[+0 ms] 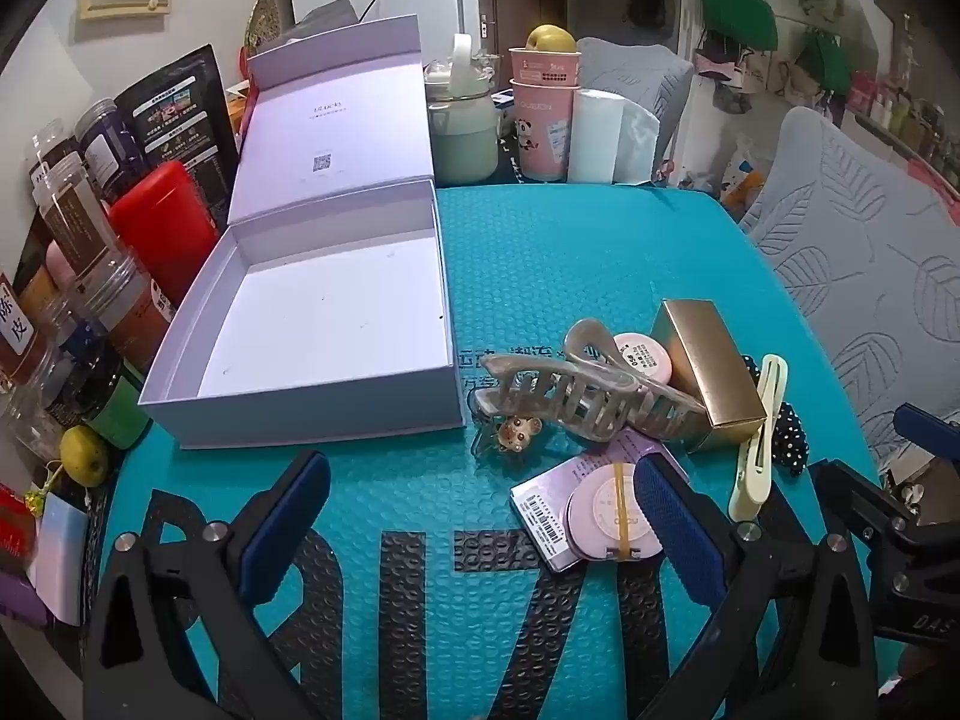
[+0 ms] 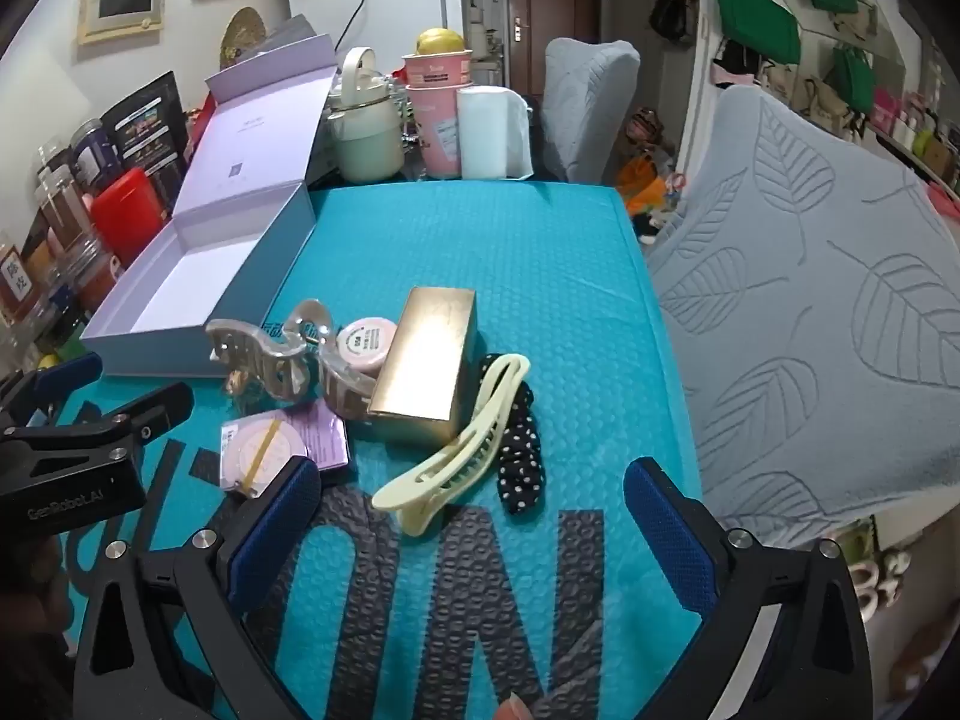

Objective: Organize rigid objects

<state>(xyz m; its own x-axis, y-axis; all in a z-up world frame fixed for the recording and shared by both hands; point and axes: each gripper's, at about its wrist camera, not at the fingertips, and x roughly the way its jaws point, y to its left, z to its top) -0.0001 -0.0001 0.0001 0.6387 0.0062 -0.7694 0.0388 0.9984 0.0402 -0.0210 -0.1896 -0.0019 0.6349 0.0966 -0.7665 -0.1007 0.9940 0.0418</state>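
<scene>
An open white box [image 1: 324, 312] [image 2: 198, 276] with its lid raised sits empty on the teal mat's left. A pile lies to its right: a grey claw clip [image 1: 576, 390] [image 2: 282, 360], a gold box [image 1: 708, 366] [image 2: 426, 354], a pink round jar [image 1: 645, 357] [image 2: 366, 339], a pink compact with a rubber band on a lilac card [image 1: 606, 516] [image 2: 264, 450], a cream hair clip [image 1: 759, 444] [image 2: 456, 444], a polka-dot scrunchie [image 2: 522, 456] and a small bear charm [image 1: 516, 432]. My left gripper [image 1: 480, 516] is open, just before the compact. My right gripper [image 2: 474, 516] is open, just before the cream clip.
Jars, a red container [image 1: 162, 222] and a lemon [image 1: 84, 456] line the left edge. A green kettle [image 1: 462, 126], pink cups [image 1: 543, 114] and a paper roll [image 1: 594, 138] stand at the back. Grey cushioned chairs [image 2: 810, 312] are on the right.
</scene>
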